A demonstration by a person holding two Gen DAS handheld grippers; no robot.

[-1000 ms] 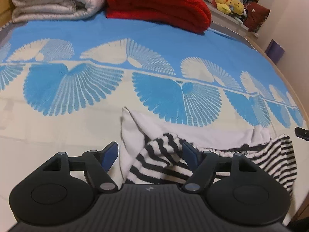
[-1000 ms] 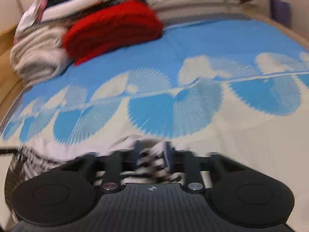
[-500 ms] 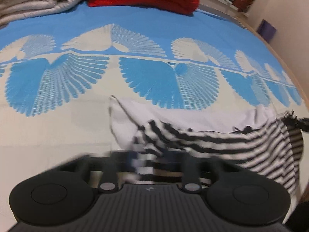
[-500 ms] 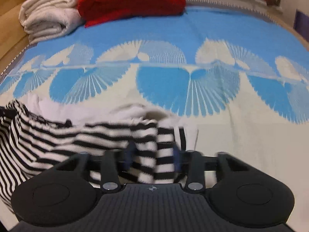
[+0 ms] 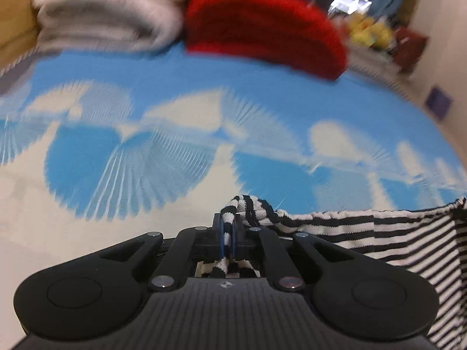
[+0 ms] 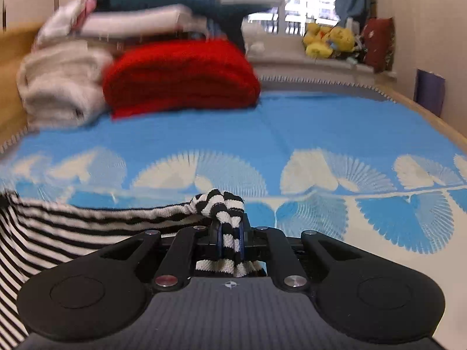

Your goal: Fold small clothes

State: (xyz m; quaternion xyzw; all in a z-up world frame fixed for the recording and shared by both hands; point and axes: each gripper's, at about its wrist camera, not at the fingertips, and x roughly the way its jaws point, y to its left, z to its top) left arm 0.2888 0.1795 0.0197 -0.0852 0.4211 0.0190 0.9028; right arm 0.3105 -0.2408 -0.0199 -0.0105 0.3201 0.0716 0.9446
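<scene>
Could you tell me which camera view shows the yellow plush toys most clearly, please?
The right wrist view: the plush toys sit sharp on the ledge by the window. The left wrist view shows them only as a small, motion-blurred yellow patch.

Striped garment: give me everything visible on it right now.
The striped garment is a small black-and-white banded piece that looks like soft knit. It hangs stretched between the two tongs. The left tongs are shut on one bunched corner and the right tongs on the other, with cloth poking out above each. It spans above the blue-and-cream bedspread; whether its lower part touches the bed is out of view.
</scene>
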